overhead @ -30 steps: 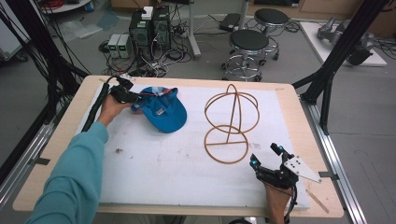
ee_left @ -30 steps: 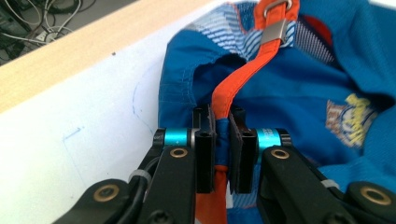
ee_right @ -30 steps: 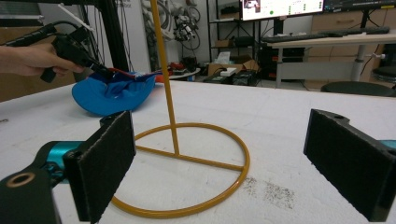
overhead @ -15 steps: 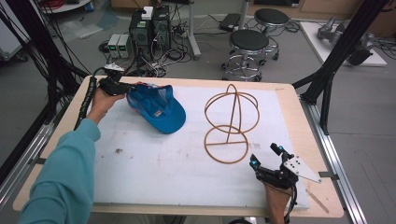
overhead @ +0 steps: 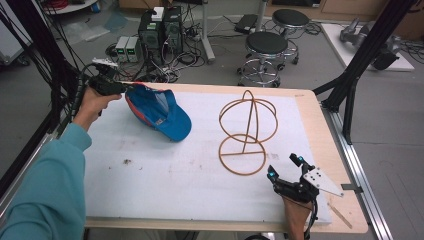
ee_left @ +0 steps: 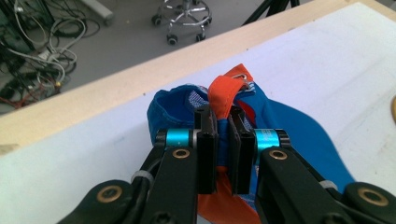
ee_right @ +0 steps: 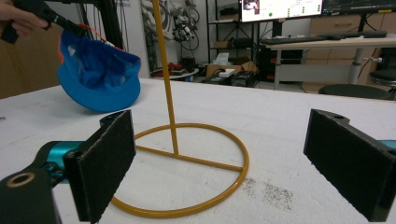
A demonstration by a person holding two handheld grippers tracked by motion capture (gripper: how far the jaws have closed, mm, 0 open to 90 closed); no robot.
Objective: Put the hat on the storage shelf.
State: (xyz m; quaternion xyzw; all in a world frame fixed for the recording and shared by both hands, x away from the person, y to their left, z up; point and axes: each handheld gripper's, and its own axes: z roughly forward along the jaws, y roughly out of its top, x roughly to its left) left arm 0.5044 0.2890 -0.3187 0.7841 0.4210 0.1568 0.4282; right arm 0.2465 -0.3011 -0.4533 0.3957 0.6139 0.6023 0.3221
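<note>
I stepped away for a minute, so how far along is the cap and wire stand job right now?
Done: the left gripper is shut on the orange back strap of the blue cap, and the cap hangs clear of the white mat. In hand: carrying it, with the brim drooping. Left: probably setting it on the wire stand, which stands bare. The right gripper rests open near the stand's base ring.
</note>
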